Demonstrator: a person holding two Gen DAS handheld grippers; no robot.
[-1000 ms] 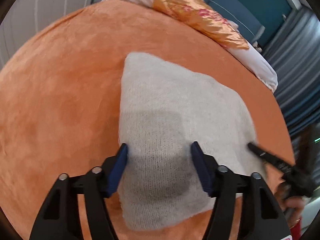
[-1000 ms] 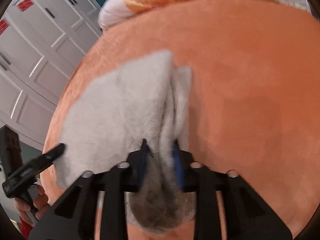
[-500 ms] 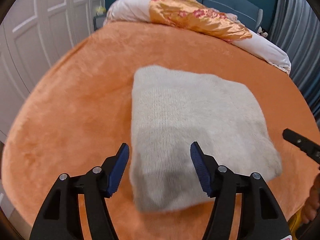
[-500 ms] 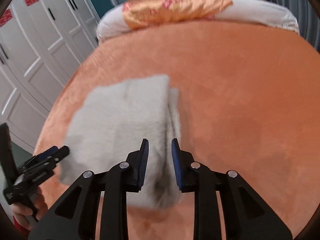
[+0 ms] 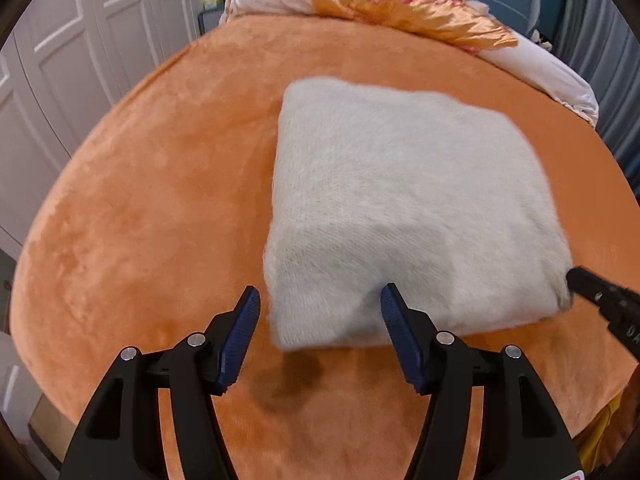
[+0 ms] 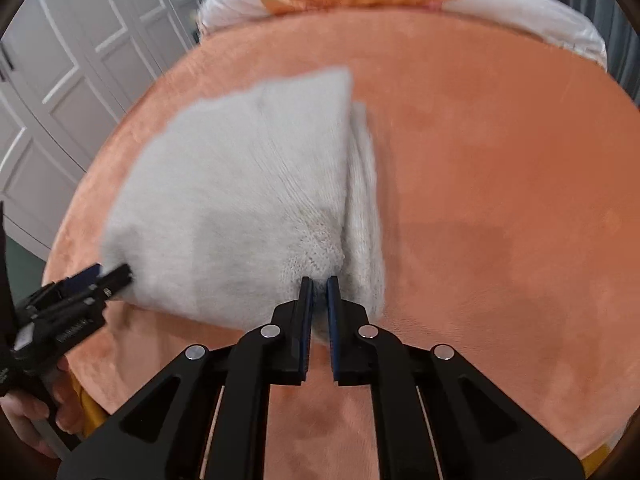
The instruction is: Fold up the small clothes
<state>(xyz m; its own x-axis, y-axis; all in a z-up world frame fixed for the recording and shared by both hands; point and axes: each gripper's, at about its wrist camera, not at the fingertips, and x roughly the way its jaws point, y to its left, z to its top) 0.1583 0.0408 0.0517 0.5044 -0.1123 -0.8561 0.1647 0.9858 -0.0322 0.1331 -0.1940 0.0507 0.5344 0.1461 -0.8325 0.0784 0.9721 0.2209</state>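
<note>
A folded pale grey knit garment (image 5: 400,208) lies on the orange plush bedspread (image 5: 160,184). My left gripper (image 5: 320,300) is open, its blue pads either side of the garment's near left corner, just above the bed. In the right wrist view the garment (image 6: 240,184) shows its stacked folded edge on the right. My right gripper (image 6: 318,284) is shut on the garment's near right corner. The left gripper (image 6: 116,274) shows at the garment's near left corner. The right gripper's tip (image 5: 576,276) shows at the garment's right corner in the left wrist view.
White pillows with an orange satin cover (image 5: 400,4) lie at the head of the bed. White wardrobe doors (image 5: 80,40) stand to the left. Grey curtains (image 5: 600,60) hang at the right. The bed's near edge (image 5: 120,420) is just below the grippers.
Both grippers drew back toward the near edge. The right gripper opened half a second ago and has shut again on the garment's near corner. The left stayed open.
</note>
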